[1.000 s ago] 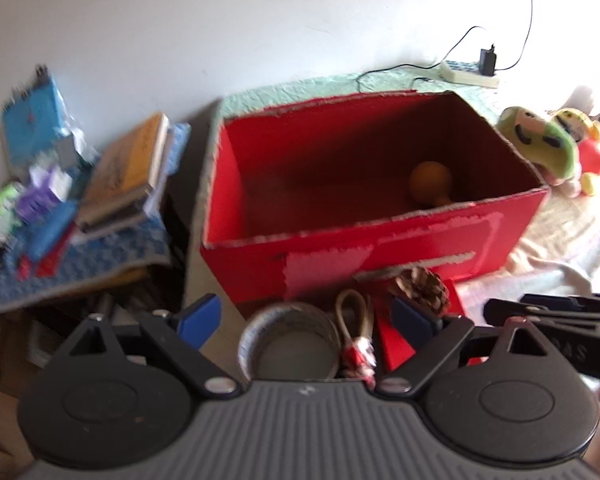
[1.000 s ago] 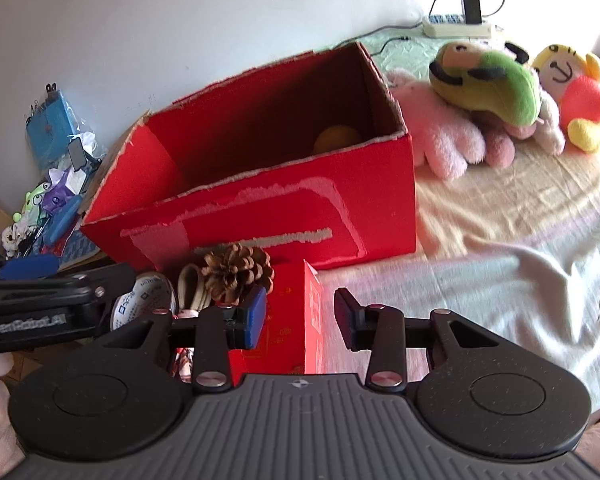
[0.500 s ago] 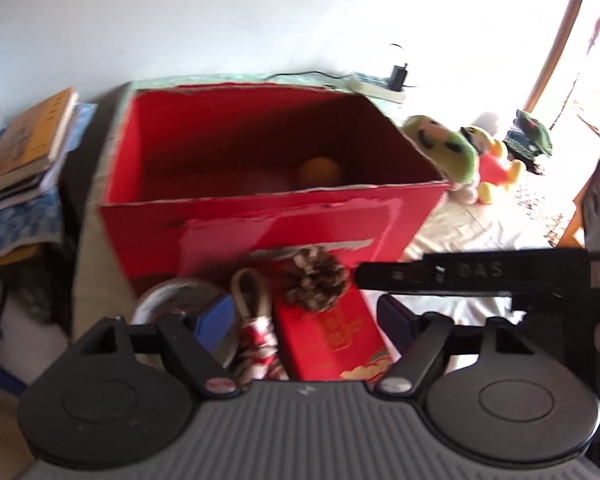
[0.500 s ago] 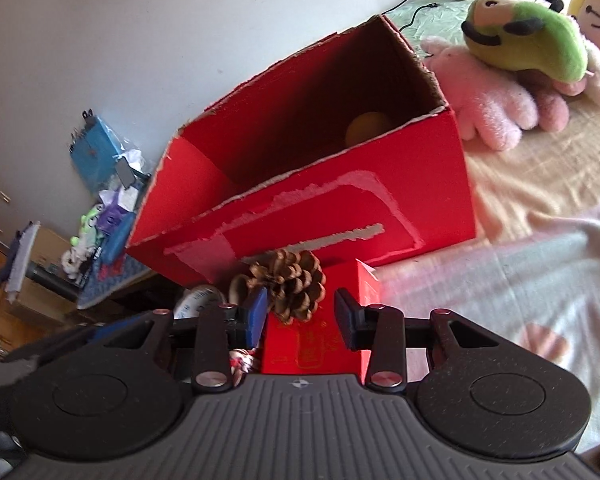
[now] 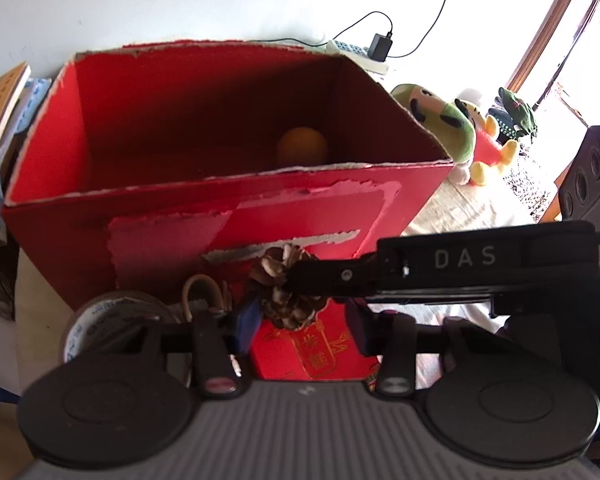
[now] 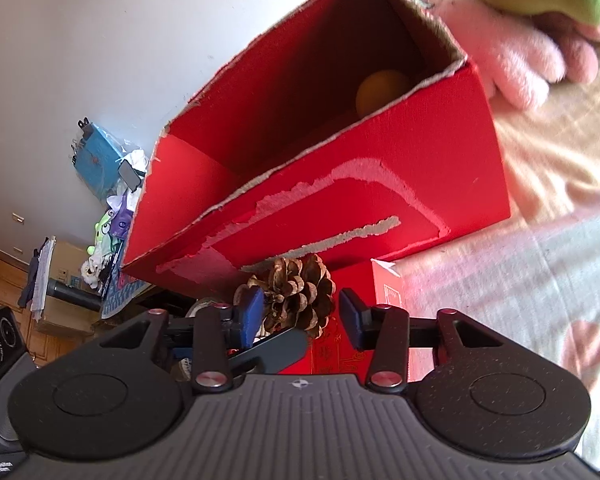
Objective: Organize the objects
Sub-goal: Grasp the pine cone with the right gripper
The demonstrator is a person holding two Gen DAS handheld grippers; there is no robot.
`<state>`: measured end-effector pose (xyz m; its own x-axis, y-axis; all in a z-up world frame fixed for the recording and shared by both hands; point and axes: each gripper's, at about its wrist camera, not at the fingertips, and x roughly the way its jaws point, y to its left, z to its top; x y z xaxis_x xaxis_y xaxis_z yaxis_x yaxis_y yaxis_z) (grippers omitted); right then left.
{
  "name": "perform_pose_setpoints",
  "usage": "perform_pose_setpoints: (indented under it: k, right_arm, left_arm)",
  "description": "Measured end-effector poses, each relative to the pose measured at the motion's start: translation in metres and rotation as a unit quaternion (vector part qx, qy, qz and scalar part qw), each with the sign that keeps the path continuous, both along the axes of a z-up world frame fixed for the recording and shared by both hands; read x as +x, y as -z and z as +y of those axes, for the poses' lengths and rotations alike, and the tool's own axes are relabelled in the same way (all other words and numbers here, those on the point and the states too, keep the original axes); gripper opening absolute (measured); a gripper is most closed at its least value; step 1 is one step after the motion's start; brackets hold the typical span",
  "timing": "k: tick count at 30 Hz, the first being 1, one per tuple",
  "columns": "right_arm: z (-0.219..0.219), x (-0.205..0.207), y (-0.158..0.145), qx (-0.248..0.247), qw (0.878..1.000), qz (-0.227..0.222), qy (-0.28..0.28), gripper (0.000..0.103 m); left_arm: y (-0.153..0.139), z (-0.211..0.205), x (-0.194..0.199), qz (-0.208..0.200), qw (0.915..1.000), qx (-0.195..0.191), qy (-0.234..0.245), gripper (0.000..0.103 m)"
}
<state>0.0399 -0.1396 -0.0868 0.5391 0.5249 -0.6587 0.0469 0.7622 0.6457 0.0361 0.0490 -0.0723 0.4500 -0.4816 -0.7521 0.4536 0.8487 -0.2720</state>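
Note:
A brown pine cone lies on a small red gift box in front of the big open red cardboard box. An orange ball rests inside the big box. My left gripper straddles the cone and the small box; its jaws are closing and the pads are not seen pressing. My right gripper frames the same pine cone, its jaws opening slightly. Its long black finger reaches in from the right, its tip at the cone.
A tape roll and a looped rope toy lie left of the cone. Plush toys sit right of the big box on the bedsheet. Books are stacked at the left, and a power strip lies behind.
The left jaws have narrowed a lot and that gripper has dipped down toward the cone. The right gripper has moved in and rolled; its finger now crosses the left wrist view.

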Motion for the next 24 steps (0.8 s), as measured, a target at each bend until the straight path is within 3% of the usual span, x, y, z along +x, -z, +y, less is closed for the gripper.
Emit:
perform_pose_setpoints:
  k: [12, 24]
  right_arm:
    - [0.001, 0.001, -0.01, -0.014, 0.999, -0.016, -0.024, 0.039]
    - [-0.011, -0.018, -0.043, -0.018, 0.997, -0.065, -0.021, 0.039]
  left_arm:
    - [-0.01, 0.0, -0.01, -0.028, 0.9993, 0.01, 0.023, 0.04]
    - [-0.049, -0.003, -0.027, -0.073, 0.995, -0.02, 0.066, 0.04]
